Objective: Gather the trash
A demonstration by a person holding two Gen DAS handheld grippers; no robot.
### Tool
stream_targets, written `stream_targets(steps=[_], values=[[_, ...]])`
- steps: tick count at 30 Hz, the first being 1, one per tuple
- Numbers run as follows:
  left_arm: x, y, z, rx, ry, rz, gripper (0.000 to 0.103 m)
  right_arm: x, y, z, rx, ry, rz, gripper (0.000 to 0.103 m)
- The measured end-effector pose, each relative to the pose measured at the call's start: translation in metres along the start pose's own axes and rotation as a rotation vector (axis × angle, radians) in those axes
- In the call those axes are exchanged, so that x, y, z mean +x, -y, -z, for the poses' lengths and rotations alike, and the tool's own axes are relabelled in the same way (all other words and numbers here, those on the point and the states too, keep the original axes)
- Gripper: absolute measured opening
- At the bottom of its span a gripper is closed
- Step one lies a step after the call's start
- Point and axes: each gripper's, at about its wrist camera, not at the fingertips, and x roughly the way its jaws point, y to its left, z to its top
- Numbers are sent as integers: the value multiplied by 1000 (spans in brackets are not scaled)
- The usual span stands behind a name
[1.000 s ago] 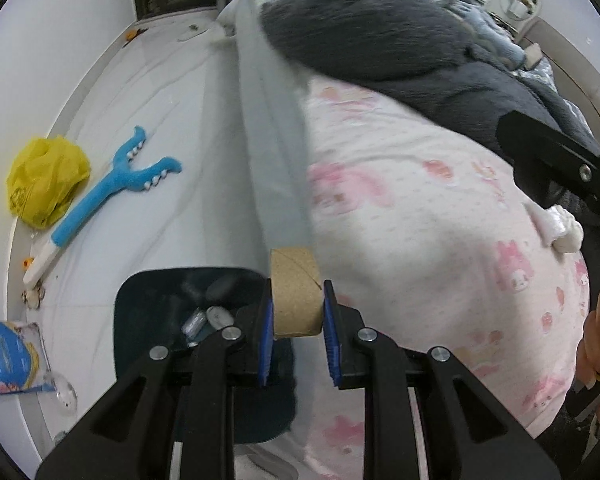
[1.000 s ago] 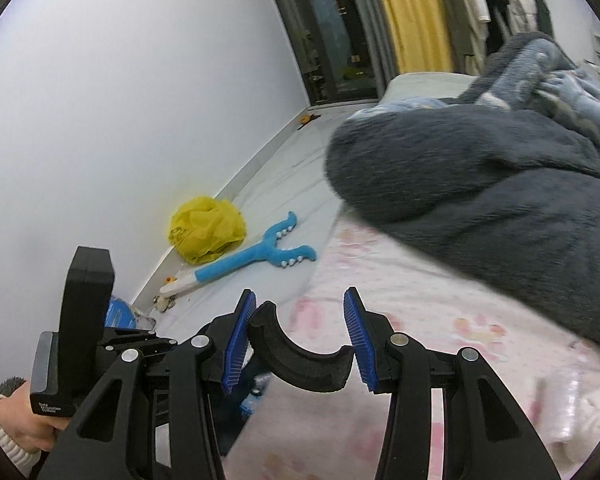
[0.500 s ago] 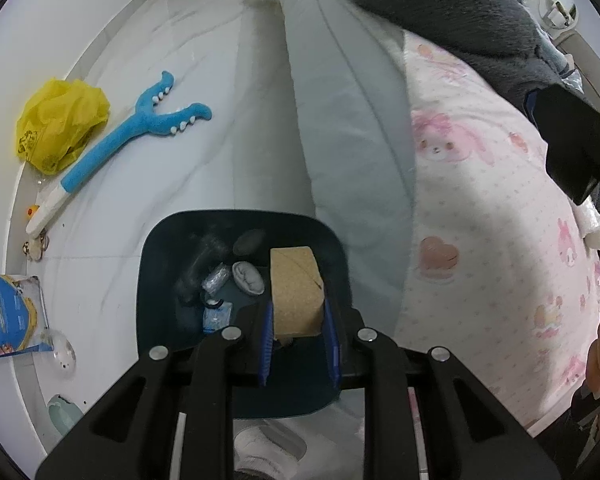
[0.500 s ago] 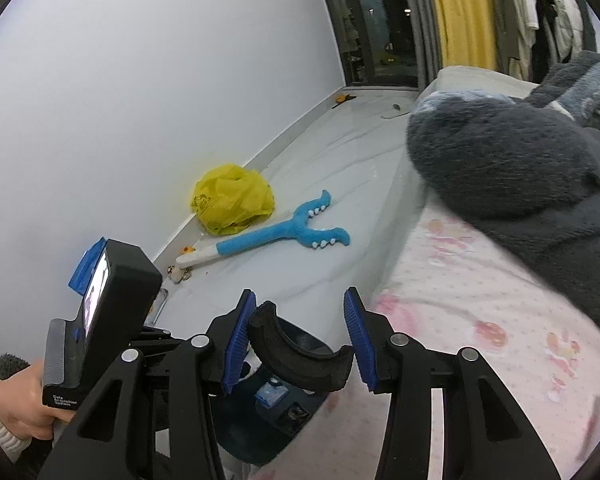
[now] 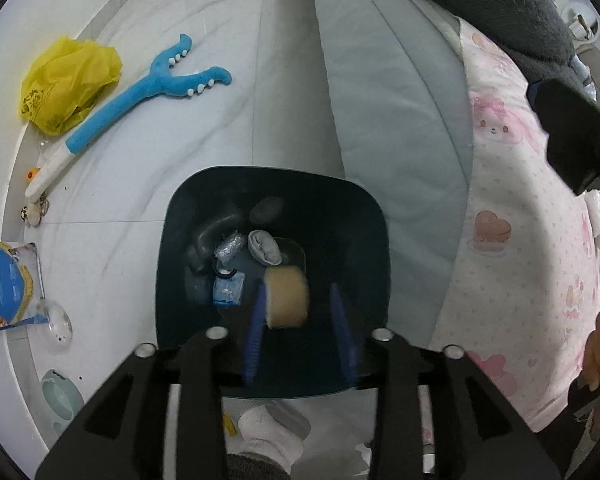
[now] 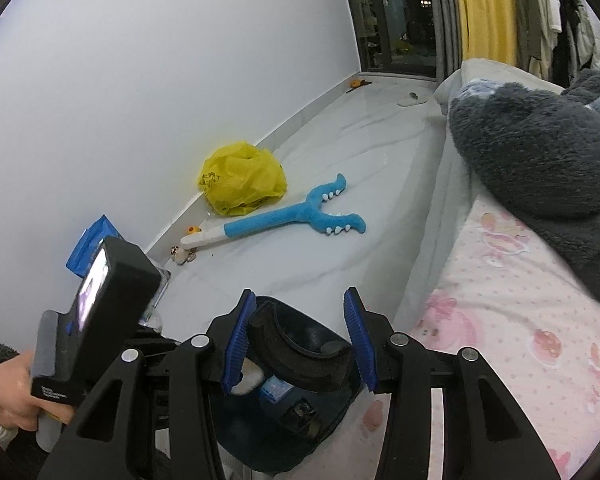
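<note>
My left gripper [image 5: 300,332] is open over the dark blue bin [image 5: 364,208] on the floor. A brown cardboard roll [image 5: 286,298] is between its jaws, blurred, leaning on the left pad and clear of the right one, above the bin's opening. The bin holds several bits of trash, among them a grey wad [image 5: 264,246] and a blue wrapper [image 5: 228,290]. My right gripper [image 6: 298,344] is shut on a black curved piece [image 6: 300,356] and hangs over the bin [image 6: 300,440], beside the bed edge.
The bed with its pink printed sheet [image 5: 532,240] and grey blanket [image 6: 540,152] runs along the right. On the floor lie a yellow bag [image 5: 68,84], a blue plush fork toy [image 5: 148,96] and a blue packet [image 5: 8,284] by the wall.
My left gripper moved from above the bed to over the bin and opened, letting go of the cardboard roll. My right gripper moved toward the bin, still holding the black piece.
</note>
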Motion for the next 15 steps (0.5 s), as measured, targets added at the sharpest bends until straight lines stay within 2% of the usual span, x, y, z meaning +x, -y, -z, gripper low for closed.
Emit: stream_targets(steps=[3,7,11,15], values=[[-2,-5,1,-14,1,-2,50,9,-3,1,-6,-17,0,46],[-9,-17,1,-35,34,-4,50,23,-7,3,-10,-49,1,46],[-25,-26,-1,-31,115,-27,56,40,-11,7,1,-90,-7,46],[-41,-31,-4,-28,195,-23,56,56,-15,12,0,-138,-7,46]])
